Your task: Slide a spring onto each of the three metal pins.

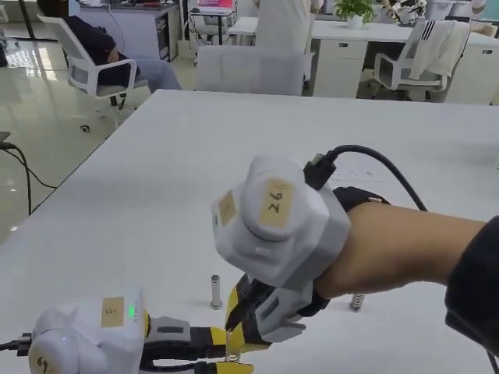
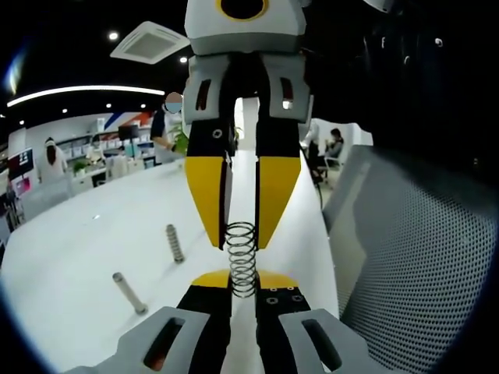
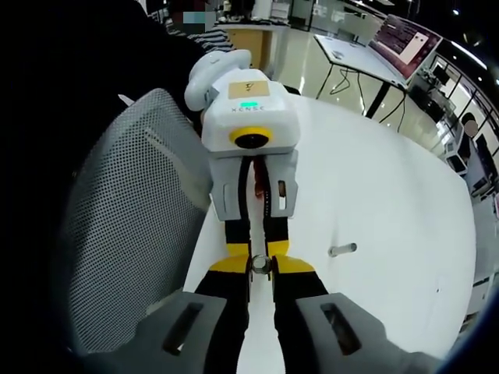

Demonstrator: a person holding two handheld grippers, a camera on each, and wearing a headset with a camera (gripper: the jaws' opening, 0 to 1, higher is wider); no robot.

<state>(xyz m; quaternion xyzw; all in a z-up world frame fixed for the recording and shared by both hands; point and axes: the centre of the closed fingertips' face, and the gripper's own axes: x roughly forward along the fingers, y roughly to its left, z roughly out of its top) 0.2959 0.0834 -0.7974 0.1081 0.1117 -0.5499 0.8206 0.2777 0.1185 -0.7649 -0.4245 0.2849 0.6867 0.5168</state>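
Left gripper view shows the spring as a thin, bright steel coil with open turns, held between two sets of jaws. The left gripper has its black, yellow-tipped jaws pinched nearly together on the coil's lower end. The right gripper, coming in from the top, has its yellow jaws drawn close about the top turn. Whether a pin runs inside the coil I cannot tell.

Near them on the smooth white surface stand a pin wearing a spring and a bare pin, a plain grey metal rod.

In the head view, a tan sticker on the right gripper's rounded white plastic shell reads "26", and a black cable leaves the shell. A grey mesh chair back sits beside the surface.
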